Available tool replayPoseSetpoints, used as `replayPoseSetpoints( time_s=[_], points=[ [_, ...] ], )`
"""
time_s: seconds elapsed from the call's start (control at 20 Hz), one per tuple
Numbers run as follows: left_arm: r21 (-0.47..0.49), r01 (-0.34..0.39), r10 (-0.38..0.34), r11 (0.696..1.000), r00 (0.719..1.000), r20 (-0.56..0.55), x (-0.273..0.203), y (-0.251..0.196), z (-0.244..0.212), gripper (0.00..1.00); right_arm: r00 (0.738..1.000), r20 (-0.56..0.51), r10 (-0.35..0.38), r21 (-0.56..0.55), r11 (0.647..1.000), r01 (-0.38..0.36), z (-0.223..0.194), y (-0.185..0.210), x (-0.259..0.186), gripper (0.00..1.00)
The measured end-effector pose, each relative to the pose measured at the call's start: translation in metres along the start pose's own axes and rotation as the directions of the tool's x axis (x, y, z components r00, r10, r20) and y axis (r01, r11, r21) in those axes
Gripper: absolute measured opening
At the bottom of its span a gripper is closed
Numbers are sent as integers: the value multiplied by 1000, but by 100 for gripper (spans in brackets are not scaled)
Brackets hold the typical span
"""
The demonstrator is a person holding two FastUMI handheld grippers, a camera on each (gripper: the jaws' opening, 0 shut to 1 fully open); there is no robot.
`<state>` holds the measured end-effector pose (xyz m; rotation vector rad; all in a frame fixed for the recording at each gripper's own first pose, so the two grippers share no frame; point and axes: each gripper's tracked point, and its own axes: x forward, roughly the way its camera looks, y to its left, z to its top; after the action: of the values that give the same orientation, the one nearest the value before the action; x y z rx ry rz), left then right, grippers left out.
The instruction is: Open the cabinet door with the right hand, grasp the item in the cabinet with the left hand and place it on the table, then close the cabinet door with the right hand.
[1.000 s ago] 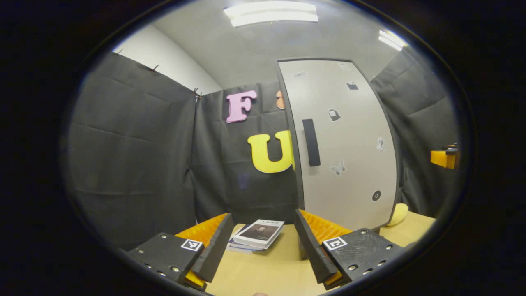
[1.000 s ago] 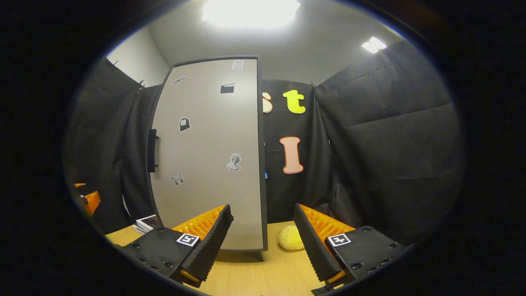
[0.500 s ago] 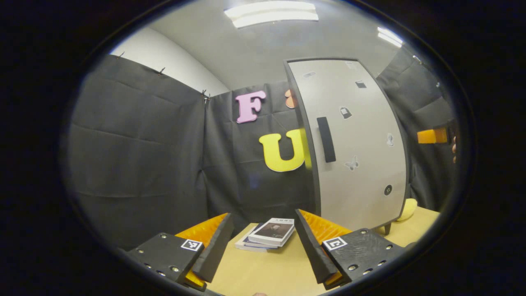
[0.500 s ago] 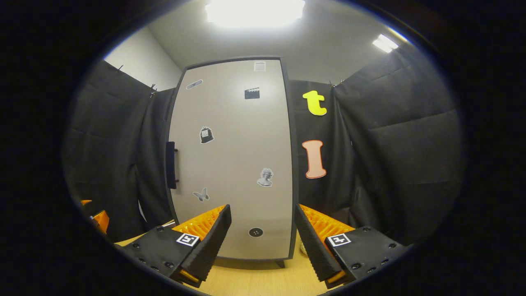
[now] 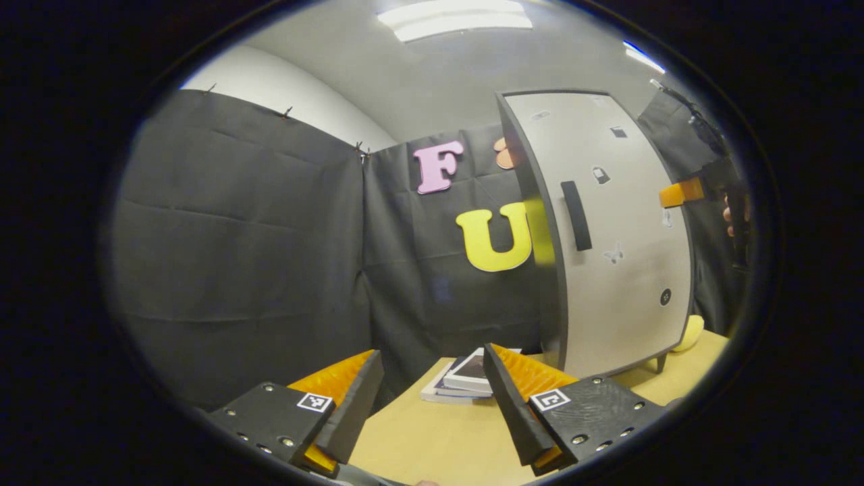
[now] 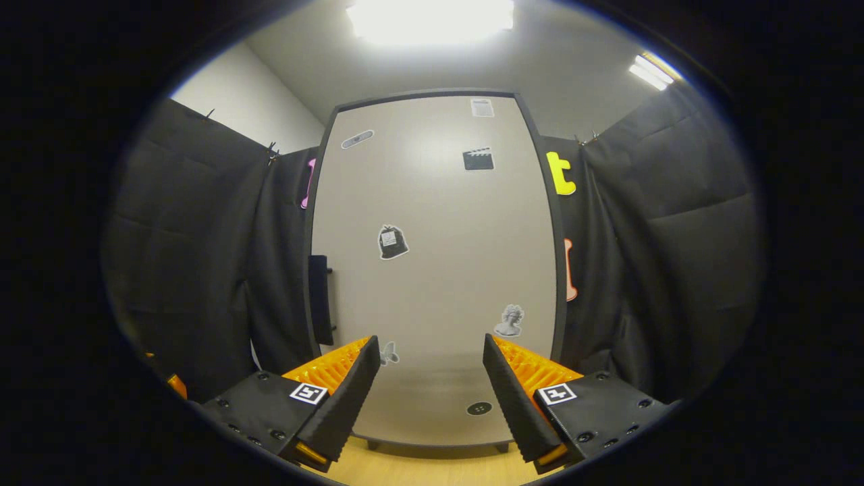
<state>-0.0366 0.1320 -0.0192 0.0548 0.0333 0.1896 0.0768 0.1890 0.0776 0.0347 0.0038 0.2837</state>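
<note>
We hold the left gripper (image 5: pixel 432 395) spread over the wooden counter (image 5: pixel 432 439), pinching nothing; just past its fingers lies a stack of books (image 5: pixel 459 381). Beyond stands the cabinet (image 5: pixel 607 229), door (image 6: pixel 432 270) flat against it, with a dark handle (image 6: pixel 319 299) on its left edge. Our right gripper (image 6: pixel 428 398) is spread too, facing the door without touching it. A yellow ball (image 5: pixel 690 333) sits beside the cabinet's far corner.

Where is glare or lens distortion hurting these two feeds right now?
Right gripper view: the ceiling light is blown out, and the cabinet door bulges barrel-like, though its stickers stay sharp. Left gripper view: the ceiling light keeps its shape; the door curves strongly near the rim.
</note>
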Motion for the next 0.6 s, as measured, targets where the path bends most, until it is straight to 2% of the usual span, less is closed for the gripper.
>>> replayPoseSetpoints(
  time_s=[0.6],
  points=[
    [19,-102,103,995,994,-37,-8,71,-23,90,996,-30,78,-1,997,-78,2,76,53,97]
  ],
)
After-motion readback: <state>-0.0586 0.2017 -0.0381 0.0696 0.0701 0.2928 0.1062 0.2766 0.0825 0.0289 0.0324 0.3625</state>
